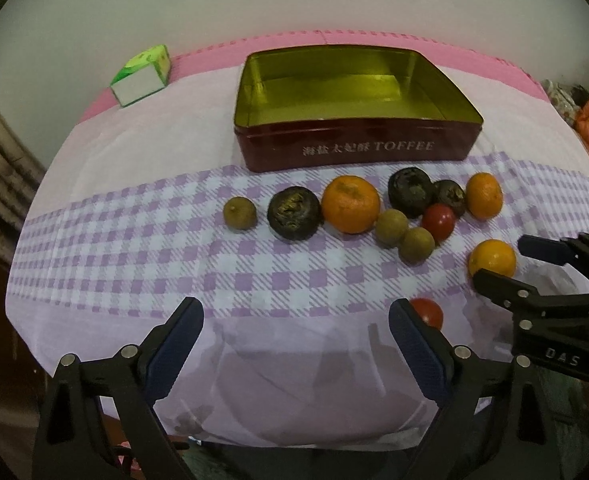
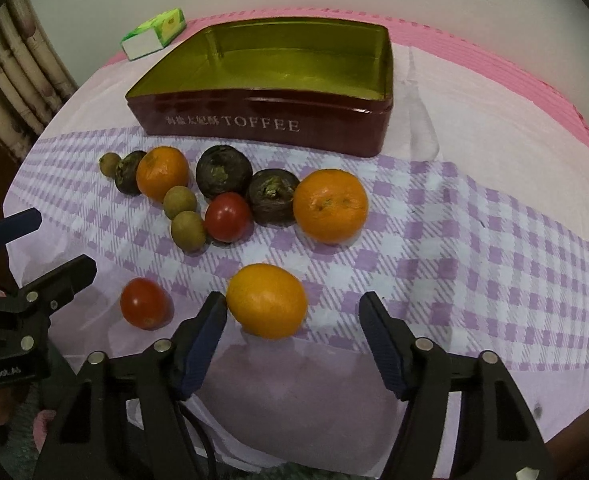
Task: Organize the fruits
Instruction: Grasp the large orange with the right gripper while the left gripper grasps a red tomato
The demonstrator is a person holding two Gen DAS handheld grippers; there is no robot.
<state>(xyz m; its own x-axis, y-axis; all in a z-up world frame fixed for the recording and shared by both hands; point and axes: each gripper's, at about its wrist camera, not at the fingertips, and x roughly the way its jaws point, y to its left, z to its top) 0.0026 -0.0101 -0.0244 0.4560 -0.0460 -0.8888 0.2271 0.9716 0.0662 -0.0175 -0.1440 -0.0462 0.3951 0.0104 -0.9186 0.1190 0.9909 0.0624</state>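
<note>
Right gripper (image 2: 292, 312) hangs low over the checked cloth (image 2: 474, 248) on the worktop, its two blue-padded fingers spread to either side of a small yellow-orange fruit (image 2: 267, 301); the left pad sits just at the fruit's skin while the right pad stands clear of it, so nothing is clamped. Beside that fruit, toward the left gripper, lies a red tomato (image 2: 145, 302). Left gripper (image 1: 296, 320) is held wide apart above a bare stretch of cloth with nothing between its fingers, the same tomato (image 1: 428, 312) peeking out just behind its right finger. Farther back the rest of the fruit lies in a loose row in front of a dark red tin (image 2: 262, 124) lettered TOFFEE, which stands open with a gold lining and nothing inside: a large orange (image 2: 330, 206), a second orange (image 2: 162, 172), three dark, wrinkled round fruits, one of them (image 2: 223, 171) near the middle, another tomato (image 2: 227, 217), and three small greenish-brown fruits, two of them (image 2: 188, 230) touching each other. A green and white carton (image 2: 154, 32) sits at the far left edge of the pink-bordered cloth, near a patterned curtain (image 2: 18, 80).
</note>
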